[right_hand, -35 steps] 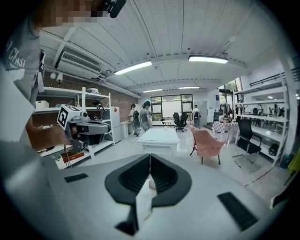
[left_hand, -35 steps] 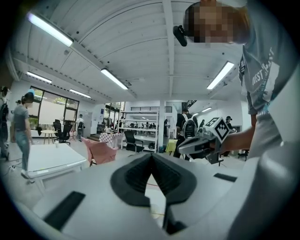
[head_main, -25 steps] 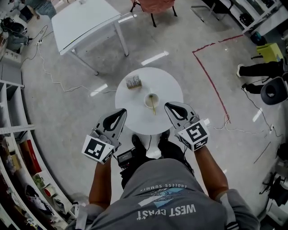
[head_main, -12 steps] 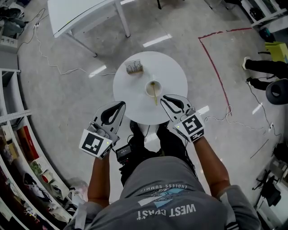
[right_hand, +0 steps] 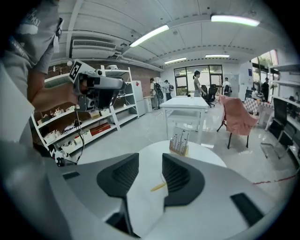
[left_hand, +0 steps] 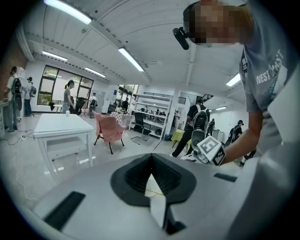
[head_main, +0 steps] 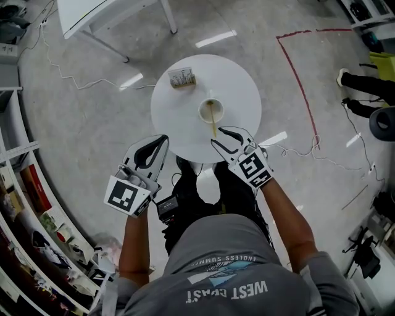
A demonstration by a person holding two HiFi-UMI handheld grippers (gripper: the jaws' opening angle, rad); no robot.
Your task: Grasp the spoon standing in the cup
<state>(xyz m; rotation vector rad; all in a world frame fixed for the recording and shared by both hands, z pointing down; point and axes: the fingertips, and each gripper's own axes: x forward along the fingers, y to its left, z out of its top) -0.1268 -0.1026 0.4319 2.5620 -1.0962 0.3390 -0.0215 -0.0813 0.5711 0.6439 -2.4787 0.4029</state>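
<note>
A white cup [head_main: 210, 112] stands near the middle of the round white table [head_main: 179, 123]. A yellow spoon [head_main: 213, 125] leans out of the cup toward me. My right gripper [head_main: 219, 136] hovers at the table's near edge, its tips just short of the spoon's handle. Its jaws are opening, and the pads touch nothing. In the right gripper view the yellow handle [right_hand: 158, 186] shows in the gap of that gripper [right_hand: 150, 161]. My left gripper [head_main: 162, 140] is shut and empty, to the left of the table's near edge; its closed tips [left_hand: 151, 157] meet.
A small holder with slips [head_main: 183, 78] stands on the table's far left part. A rectangular white table [head_main: 92, 12] is beyond, shelves [head_main: 24, 185] run along the left, red tape [head_main: 296, 68] marks the floor, and a person's legs [head_main: 364, 80] are at the right.
Both grippers have moved forward toward the round table. The right gripper's jaws have parted, and its tips have come close to the spoon's handle. The left gripper stays shut.
</note>
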